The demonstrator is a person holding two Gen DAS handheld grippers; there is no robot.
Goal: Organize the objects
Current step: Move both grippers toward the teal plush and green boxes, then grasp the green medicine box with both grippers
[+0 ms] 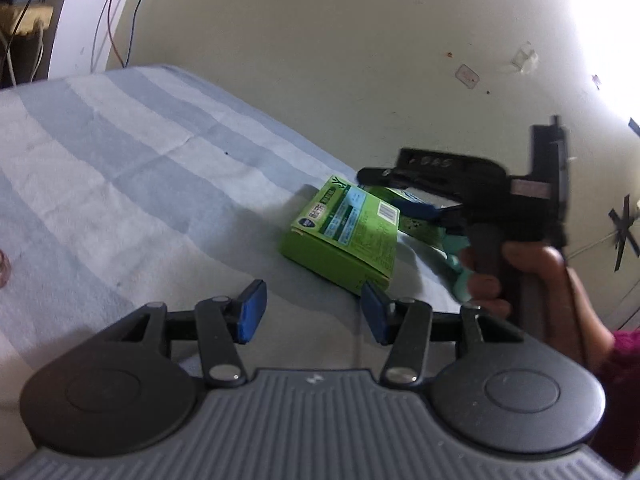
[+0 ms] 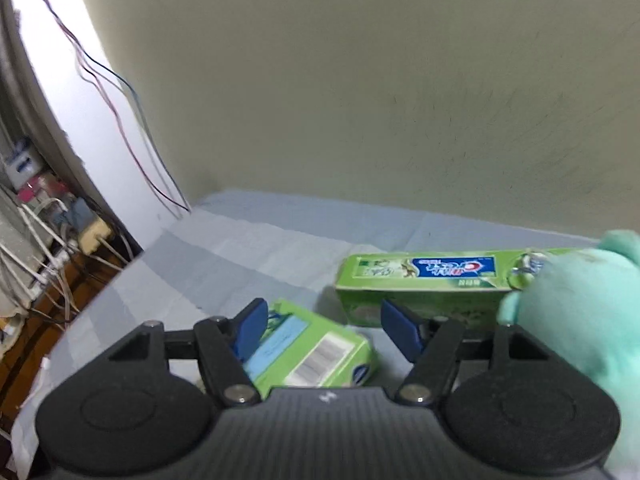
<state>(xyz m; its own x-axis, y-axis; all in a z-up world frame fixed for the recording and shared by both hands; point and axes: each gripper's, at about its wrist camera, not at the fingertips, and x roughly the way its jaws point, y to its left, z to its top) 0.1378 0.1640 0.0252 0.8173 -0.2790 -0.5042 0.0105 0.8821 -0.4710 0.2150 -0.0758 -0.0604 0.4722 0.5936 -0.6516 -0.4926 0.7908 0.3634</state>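
Closest to my left camera sits the left gripper (image 1: 312,312), its blue pads spread apart with nothing between them, hovering over the striped blue cloth (image 1: 120,168). I take the short green box (image 1: 344,236) as my landmark: one corner of it lies just past the right-hand pad, apart from it as far as I can judge. Just right of that box a hand (image 1: 516,276) with a magenta sleeve (image 1: 620,364) grips the handle of the right gripper (image 1: 404,196), which reaches in over the box's far side; from this view I cannot tell how its fingers stand. A mint-green plush toy (image 1: 460,264) shows in part below that handle, right of the box.

From my right camera, the right gripper (image 2: 324,328) has its jaws released, and the short green box (image 2: 316,352) lies beneath them, overlapped by the left pad, though no pad presses on it. Behind the box and to its right lies a long green toothpaste carton (image 2: 424,280), flat on the cloth. The plush toy (image 2: 580,312) covers that carton's right end. Beyond the box stands a pale wall (image 2: 360,100), with loose wires (image 2: 120,128) hanging far to the left.
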